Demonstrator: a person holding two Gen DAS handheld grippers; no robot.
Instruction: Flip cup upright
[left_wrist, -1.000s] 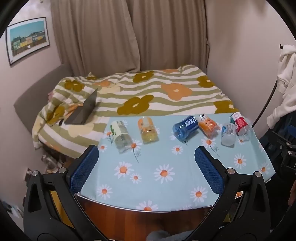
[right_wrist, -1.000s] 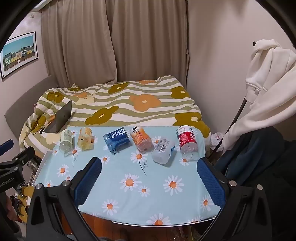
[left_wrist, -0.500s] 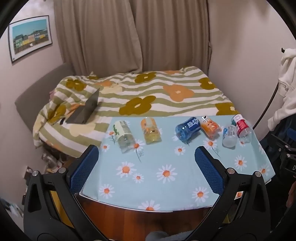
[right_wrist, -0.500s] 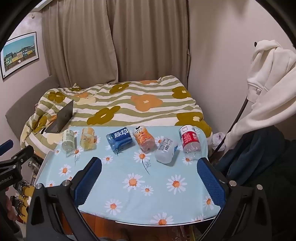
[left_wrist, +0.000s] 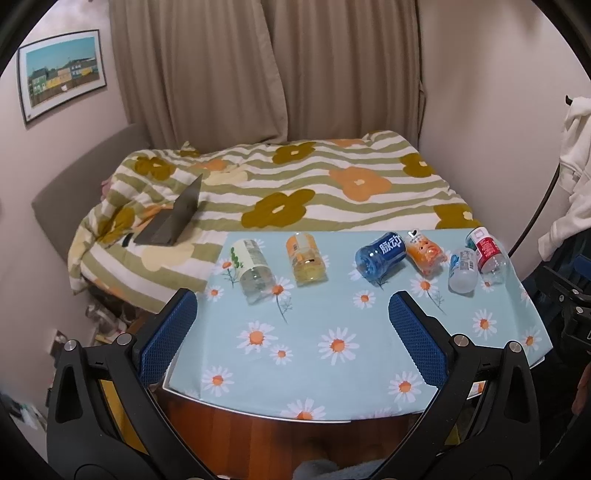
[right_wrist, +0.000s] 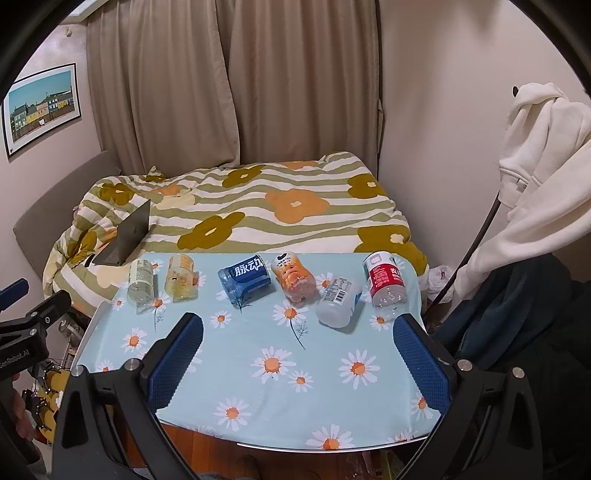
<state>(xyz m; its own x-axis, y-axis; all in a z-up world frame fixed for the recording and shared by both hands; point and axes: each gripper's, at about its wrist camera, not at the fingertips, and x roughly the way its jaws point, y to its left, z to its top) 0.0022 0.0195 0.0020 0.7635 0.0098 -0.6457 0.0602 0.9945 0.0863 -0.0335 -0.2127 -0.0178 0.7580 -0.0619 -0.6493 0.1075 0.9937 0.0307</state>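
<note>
Several plastic bottles lie on their sides in a row at the far part of the daisy-print table (left_wrist: 332, 354). From left to right they are a green-label one (left_wrist: 253, 269), a yellow one (left_wrist: 306, 260), a blue one (left_wrist: 380, 254), an orange one (left_wrist: 424, 253), a white one (left_wrist: 463, 269) and a red-label one (left_wrist: 487, 254). My left gripper (left_wrist: 291, 325) hovers open over the table's near left half. My right gripper (right_wrist: 299, 350) is open over the near middle, short of the orange bottle (right_wrist: 294, 278) and the white bottle (right_wrist: 339, 299). Neither holds anything.
A bed with a flowered quilt (left_wrist: 295, 184) and a half-open laptop (left_wrist: 173, 218) stands behind the table. White clothing (right_wrist: 543, 177) hangs at the right over dark fabric. The left gripper's body (right_wrist: 26, 328) shows at the left edge of the right wrist view.
Both views have drifted slightly, so the bottles sit a little further right in frame. No bottle has moved, and both grippers stay open.
</note>
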